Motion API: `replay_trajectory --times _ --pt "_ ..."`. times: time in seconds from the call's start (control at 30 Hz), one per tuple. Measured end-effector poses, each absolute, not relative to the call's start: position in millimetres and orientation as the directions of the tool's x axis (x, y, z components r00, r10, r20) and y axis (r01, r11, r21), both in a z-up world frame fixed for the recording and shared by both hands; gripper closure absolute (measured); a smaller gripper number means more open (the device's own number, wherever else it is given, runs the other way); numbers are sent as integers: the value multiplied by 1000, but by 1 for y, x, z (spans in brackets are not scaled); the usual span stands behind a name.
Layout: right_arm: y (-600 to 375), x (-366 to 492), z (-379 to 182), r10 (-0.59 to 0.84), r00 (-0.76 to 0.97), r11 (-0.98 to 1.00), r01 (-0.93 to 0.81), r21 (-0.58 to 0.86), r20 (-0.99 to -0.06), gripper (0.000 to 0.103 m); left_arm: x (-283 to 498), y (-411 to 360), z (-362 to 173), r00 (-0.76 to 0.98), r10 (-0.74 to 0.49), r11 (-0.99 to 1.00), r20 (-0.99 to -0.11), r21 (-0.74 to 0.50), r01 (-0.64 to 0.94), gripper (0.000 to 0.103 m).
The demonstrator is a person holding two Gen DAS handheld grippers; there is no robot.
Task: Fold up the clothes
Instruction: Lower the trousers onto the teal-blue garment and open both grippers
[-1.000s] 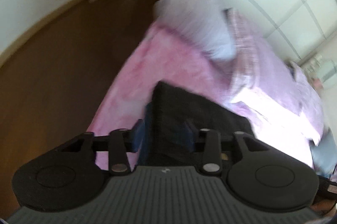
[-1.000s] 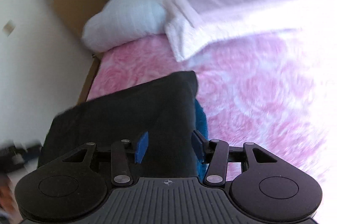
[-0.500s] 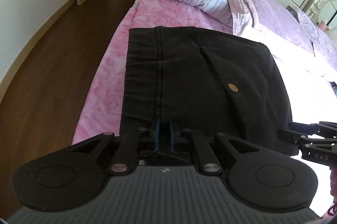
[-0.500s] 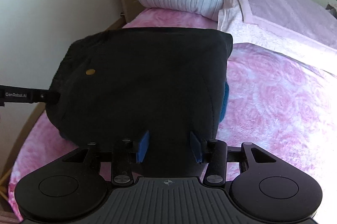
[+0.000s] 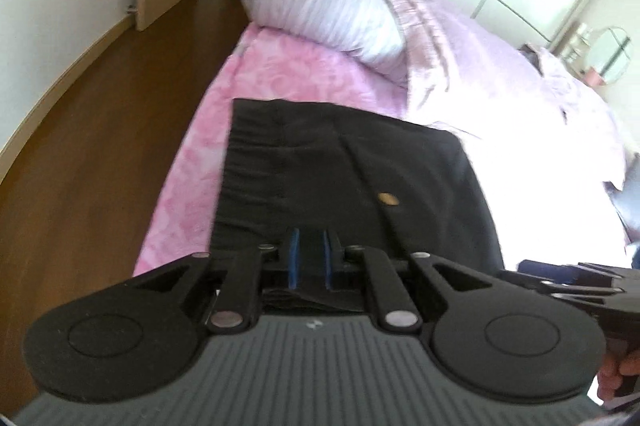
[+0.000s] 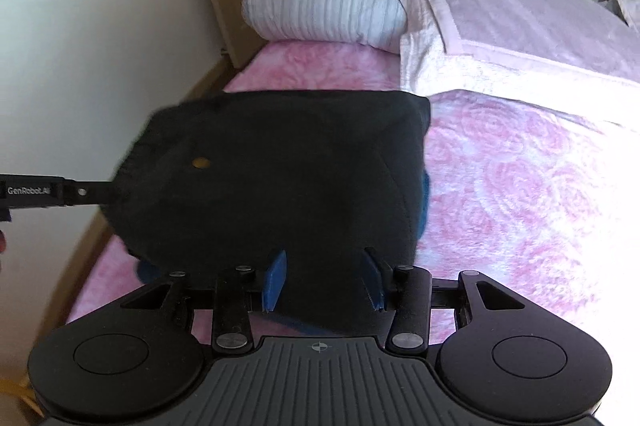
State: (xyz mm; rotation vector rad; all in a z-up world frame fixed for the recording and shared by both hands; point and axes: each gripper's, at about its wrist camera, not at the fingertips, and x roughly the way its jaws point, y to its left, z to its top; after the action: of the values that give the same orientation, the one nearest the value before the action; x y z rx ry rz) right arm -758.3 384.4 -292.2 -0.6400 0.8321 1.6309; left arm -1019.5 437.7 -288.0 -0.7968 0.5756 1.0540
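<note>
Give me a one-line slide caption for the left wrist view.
Left hand-held gripper pinching the near edge of folded black shorts on a pink bedsheet, striped pillow beyond.

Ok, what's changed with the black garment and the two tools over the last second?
The left tool closed its pads onto the near edge of the black garment, which opened out from a bunched fold into a flat panel over the pink bedspread. The right tool kept its wider hold on the other side; the pillow stayed put.
</note>
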Motion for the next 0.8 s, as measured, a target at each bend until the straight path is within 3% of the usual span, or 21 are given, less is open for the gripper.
replay_trajectory --times 0.13,0.27,0.63,0.7,0.73,0.8 --pt "393 -767 -303 533 -225 -116 -974 193 -816 57 -1010 438 -318 352 481 291 -803 -232 -928 94" --pt "397 -775 -322 506 -204 -138 -978 155 -838 57 -1012 439 -338 350 481 275 -804 -241 -931 97" --pt "391 -781 -316 499 -165 -144 -984 107 -851 57 -1007 435 -318 292 501 223 -814 -205 -953 99" --pt "388 -776 -305 493 -167 -124 -985 121 -854 57 -1003 427 -302 273 509 214 -817 -187 -959 91" --pt "386 -774 -300 484 -169 -119 -985 126 -858 57 -1001 423 -294 263 512 209 -818 -178 -962 80" --pt "380 -770 -293 454 -173 -120 -984 133 -874 57 -996 413 -278 246 520 203 -818 -162 -966 76"
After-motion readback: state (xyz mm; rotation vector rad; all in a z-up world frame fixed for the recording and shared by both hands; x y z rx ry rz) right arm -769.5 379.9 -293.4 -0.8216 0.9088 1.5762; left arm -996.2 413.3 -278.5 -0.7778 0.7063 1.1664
